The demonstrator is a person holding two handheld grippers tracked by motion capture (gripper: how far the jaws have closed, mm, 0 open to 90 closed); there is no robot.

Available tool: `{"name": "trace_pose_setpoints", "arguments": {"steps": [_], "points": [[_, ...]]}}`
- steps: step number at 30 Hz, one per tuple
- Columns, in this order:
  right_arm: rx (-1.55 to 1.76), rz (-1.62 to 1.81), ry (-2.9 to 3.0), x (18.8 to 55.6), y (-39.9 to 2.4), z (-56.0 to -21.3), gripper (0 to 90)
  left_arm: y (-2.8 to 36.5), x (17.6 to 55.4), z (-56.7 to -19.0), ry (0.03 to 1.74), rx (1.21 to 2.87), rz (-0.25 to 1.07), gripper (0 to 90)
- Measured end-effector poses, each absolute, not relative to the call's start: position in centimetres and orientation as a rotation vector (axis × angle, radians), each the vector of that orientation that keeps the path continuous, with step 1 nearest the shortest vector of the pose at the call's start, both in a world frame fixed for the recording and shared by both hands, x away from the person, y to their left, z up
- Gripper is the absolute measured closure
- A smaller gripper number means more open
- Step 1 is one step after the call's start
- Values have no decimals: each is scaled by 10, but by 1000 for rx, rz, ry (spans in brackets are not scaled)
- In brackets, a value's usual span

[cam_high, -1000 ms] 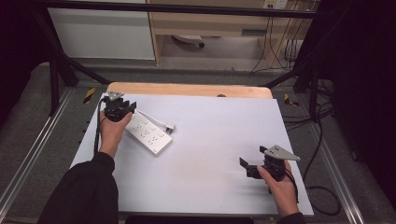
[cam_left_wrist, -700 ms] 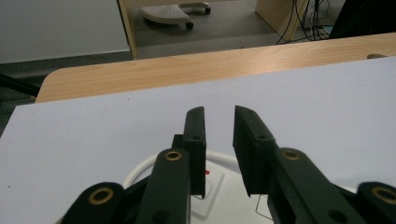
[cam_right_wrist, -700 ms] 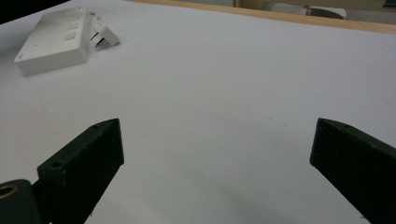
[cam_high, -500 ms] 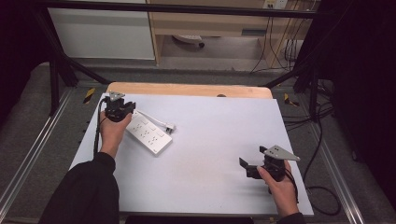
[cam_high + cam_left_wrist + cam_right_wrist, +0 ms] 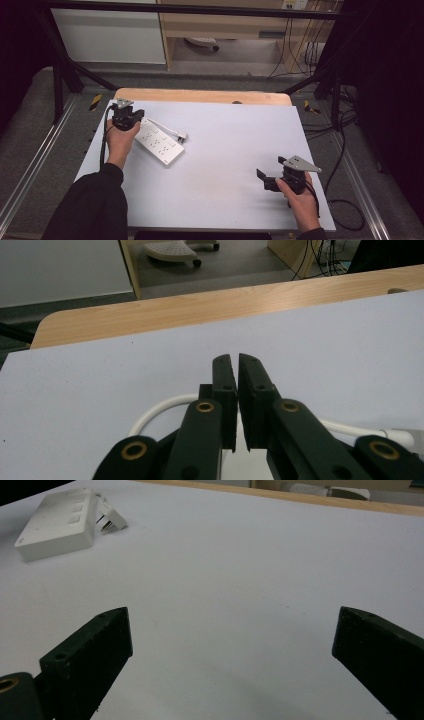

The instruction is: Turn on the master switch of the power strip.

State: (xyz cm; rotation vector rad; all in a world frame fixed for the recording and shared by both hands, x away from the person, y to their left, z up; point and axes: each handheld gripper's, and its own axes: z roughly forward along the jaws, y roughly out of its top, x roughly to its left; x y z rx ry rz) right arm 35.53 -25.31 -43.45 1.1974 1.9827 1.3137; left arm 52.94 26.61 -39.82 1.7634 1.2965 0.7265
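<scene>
1. Resting at the far-left corner of the surface (image 5: 225,165), the left gripper (image 5: 126,116) sits at the far end of the white power strip (image 5: 159,144), just where the strip's white cable (image 5: 162,126) leaves it.
2. Its jaws have just been closing and now stand almost together, a thin slit between the pads; nothing is between them.
3. In the left gripper view the cable (image 5: 160,410) loops under the jaws, though whether they touch it is hard to tell.
4. The power strip lies flat and slanted, its plug (image 5: 181,135) just beside it toward the middle.
5. The right gripper (image 5: 270,179) hovers low near the front-right corner, jaws spread wide and empty, well apart from the strip.
6. A wooden strip (image 5: 200,96) edges the far side.
</scene>
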Motion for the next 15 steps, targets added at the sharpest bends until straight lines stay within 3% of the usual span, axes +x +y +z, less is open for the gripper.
{"name": "trace_pose_setpoints", "arguments": {"steps": [15], "points": [[1201, 1314, 1983, 356, -254, -435, 33, 271, 534, -406, 1333, 1786, 709, 899]]}}
